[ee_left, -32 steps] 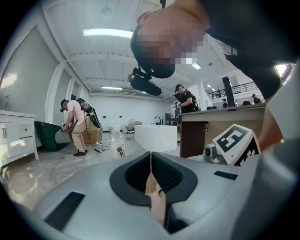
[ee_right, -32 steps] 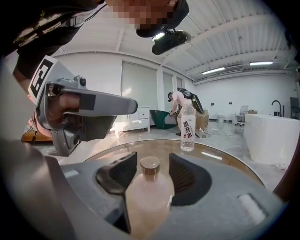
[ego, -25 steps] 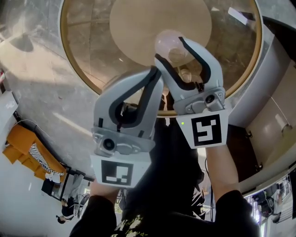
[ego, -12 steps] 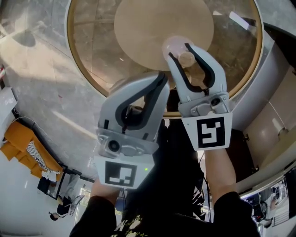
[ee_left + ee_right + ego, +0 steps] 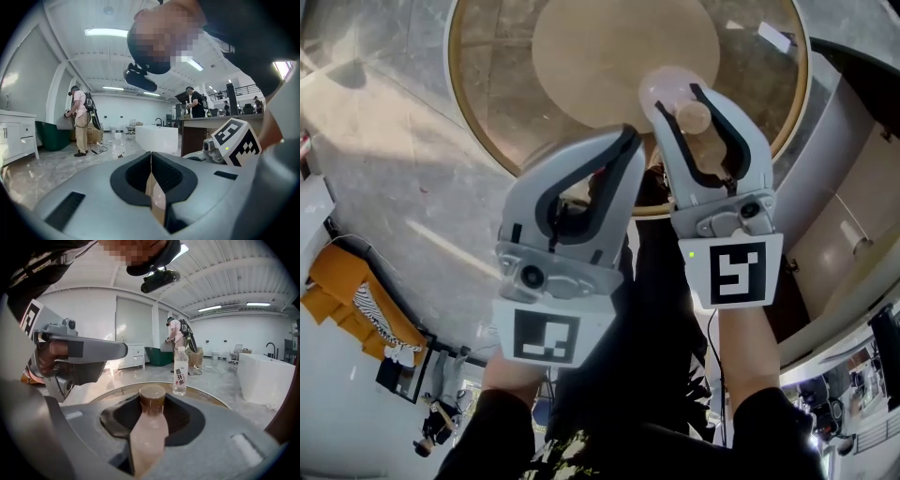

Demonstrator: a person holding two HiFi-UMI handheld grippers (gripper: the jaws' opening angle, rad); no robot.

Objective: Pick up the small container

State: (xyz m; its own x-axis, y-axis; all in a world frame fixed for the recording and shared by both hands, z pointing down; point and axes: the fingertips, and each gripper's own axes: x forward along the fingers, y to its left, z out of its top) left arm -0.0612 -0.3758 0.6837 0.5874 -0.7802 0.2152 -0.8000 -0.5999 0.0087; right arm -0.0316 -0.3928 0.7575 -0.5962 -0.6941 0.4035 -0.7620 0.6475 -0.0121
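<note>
- Gripping the container (image 5: 149,430), the right claw (image 5: 678,98) is clenched on its pale pink body. Its jaws have just been closing, with the container between them.
- Brown cap (image 5: 152,397) shows above the pads, between the right claw's two fingers.
- Left claw (image 5: 630,134) is clenched, jaws meeting edge to edge with nothing gripped.
- Left claw sits just beside the right claw, on its left, with its tips close to the right claw's near finger.
- Round glass table (image 5: 497,75) with a wooden rim lies below and ahead of both claws.
- Water bottle (image 5: 180,371) stands upright on the table, ahead of the right claw's tips and slightly right, well apart from the container.
- Person (image 5: 176,341) stands far beyond the bottle.
</note>
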